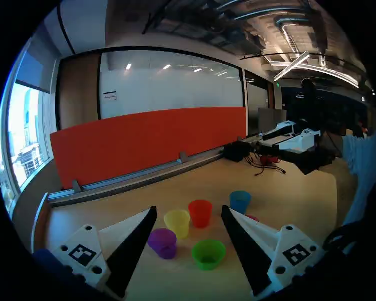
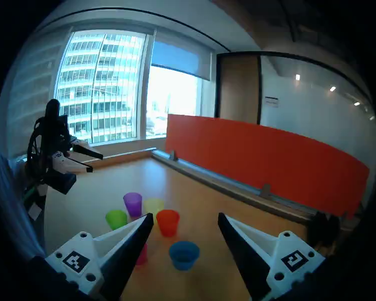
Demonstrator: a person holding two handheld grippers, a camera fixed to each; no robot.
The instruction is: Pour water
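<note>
From the left gripper view, the left hand-held gripper (image 1: 188,207) is held low and level over the wooden tabletop (image 1: 298,195). Its two fingers are spread wide with nothing between them. Ahead of the fingertips sits a loose cluster of small plastic cups. The purple cup (image 1: 162,242) is nearest the left finger, with the yellow cup (image 1: 177,222) just behind it. The red cup (image 1: 200,212) stands beside the yellow one, and the green cup (image 1: 208,253) is closest to the camera. The blue cup (image 1: 239,201) stands off to the right. A pink cup (image 1: 252,217) is mostly hidden behind the right finger. I cannot tell whether any cup holds water. Far right, the right hand-held gripper (image 1: 278,140) is raised above the tabletop edge, and a pale sleeve (image 1: 363,155) is cut off at the border. An orange divider (image 1: 148,140) runs along the back.

From the right gripper view, the right hand-held gripper (image 2: 184,215) also points level over the tabletop (image 2: 213,200), with its fingers wide apart and empty. The blue cup (image 2: 183,254) lies between them, closest to the camera, and the red cup (image 2: 167,222) is just behind it. The yellow cup (image 2: 153,204), purple cup (image 2: 133,203) and green cup (image 2: 116,218) sit further left. The pink cup (image 2: 142,255) is half covered by the left finger. At the far left the left hand-held gripper (image 2: 95,163) is held up well clear of the cups. Its body is dark against the bright window (image 2: 108,100) and hard to read.
</note>
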